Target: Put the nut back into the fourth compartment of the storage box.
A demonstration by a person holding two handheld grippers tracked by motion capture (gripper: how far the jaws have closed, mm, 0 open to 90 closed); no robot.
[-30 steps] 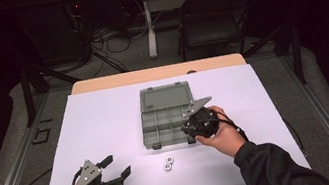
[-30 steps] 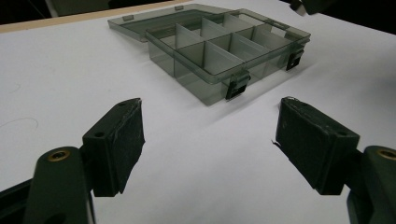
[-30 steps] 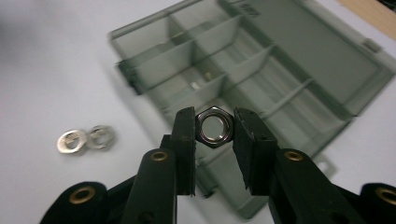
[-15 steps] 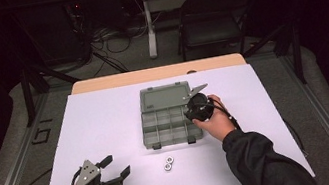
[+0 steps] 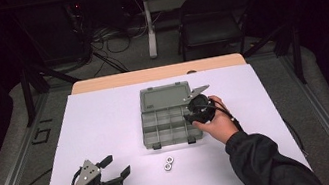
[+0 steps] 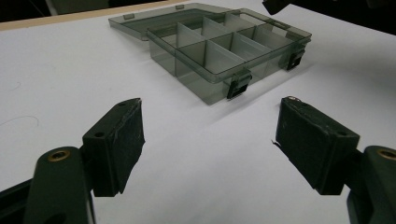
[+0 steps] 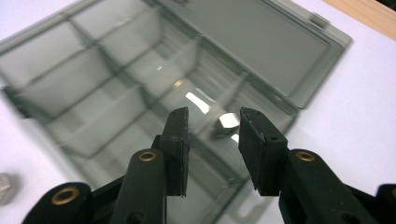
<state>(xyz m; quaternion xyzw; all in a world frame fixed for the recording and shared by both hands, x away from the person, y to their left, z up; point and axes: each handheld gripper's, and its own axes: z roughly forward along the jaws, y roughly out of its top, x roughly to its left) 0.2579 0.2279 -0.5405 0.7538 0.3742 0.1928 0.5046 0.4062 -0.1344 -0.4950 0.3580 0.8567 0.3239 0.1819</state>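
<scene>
A smoky clear compartment box [image 5: 155, 133] lies open at the table's middle, its lid [image 5: 164, 97] flat behind it. My right gripper [image 5: 190, 115] hangs over the box's right-hand compartments. In the right gripper view this gripper [image 7: 212, 126] is open, the jaws a small gap apart and holding nothing, and a silver nut [image 7: 228, 122] lies in the compartment just beyond them. Two more nuts [image 5: 168, 163] rest on the white sheet in front of the box. My left gripper [image 5: 117, 165] sits near the front left, wide open and empty [image 6: 205, 126], facing the box [image 6: 219, 51].
The white sheet [image 5: 106, 122] covers the table, with a strip of wood [image 5: 149, 74] at its far edge. A dark chair [image 5: 213, 18] and cables stand beyond the table. One loose nut [image 7: 3, 186] shows at the lower left of the right gripper view.
My right gripper has moved away from the person, from the box's front right corner to over its right compartments. The left gripper has stayed put.
</scene>
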